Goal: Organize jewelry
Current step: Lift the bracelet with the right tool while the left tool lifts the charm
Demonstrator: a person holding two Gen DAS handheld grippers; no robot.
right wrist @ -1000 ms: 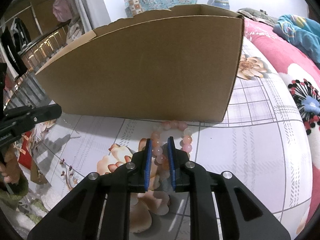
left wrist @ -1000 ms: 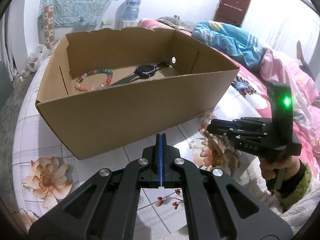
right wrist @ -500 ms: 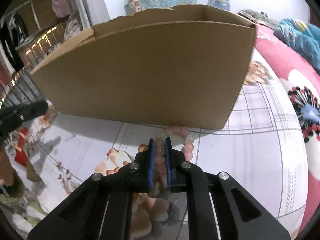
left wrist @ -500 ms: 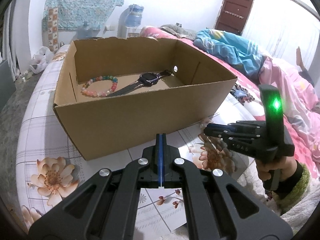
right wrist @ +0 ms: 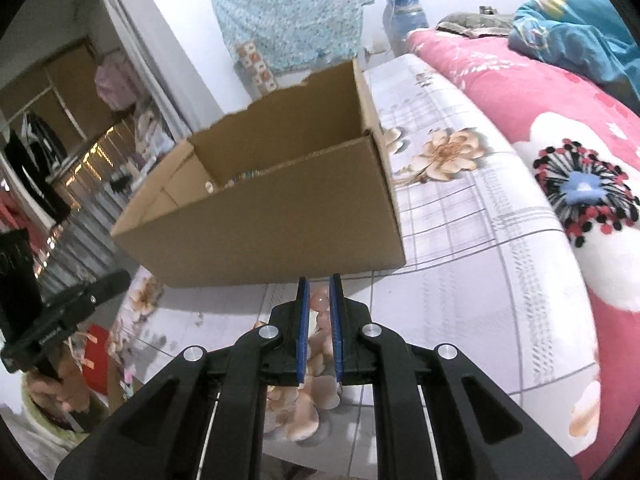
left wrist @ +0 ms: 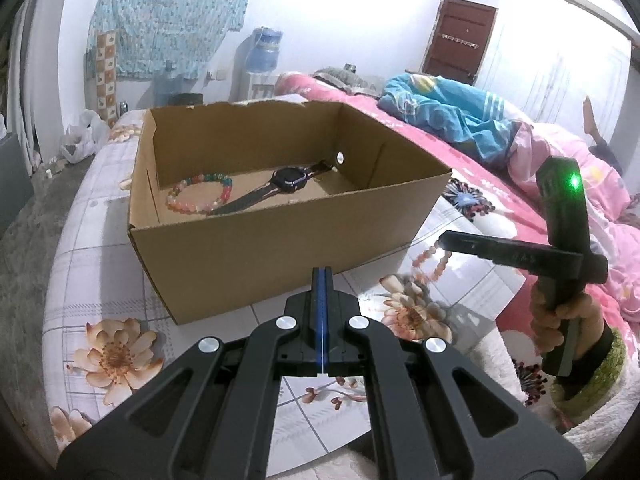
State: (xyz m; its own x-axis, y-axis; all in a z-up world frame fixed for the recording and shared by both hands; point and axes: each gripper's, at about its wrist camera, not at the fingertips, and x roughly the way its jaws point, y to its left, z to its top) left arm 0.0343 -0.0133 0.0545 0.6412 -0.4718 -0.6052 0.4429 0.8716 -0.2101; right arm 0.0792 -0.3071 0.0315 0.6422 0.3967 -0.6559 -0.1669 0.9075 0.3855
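Observation:
An open cardboard box (left wrist: 280,248) stands on the flowered bedsheet; it also shows in the right wrist view (right wrist: 280,216). Inside lie a multicoloured bead bracelet (left wrist: 200,196) and a black watch (left wrist: 288,180). My right gripper (right wrist: 319,304) is shut on a pink bead bracelet (right wrist: 320,304) and holds it lifted off the sheet, just right of the box's near right corner; the bracelet hangs from its tip in the left wrist view (left wrist: 430,264). My left gripper (left wrist: 322,280) is shut and empty, in front of the box's near wall.
A pink floral quilt (right wrist: 540,92) and a blue blanket (left wrist: 452,120) lie on the bed to the right. A water dispenser (left wrist: 262,52) stands by the far wall. The bed edge drops to grey floor (left wrist: 24,216) on the left.
My right gripper closed on the pink bracelet and lifted it off the sheet, rising and tilting toward the box top. My left gripper drew back a little from the box.

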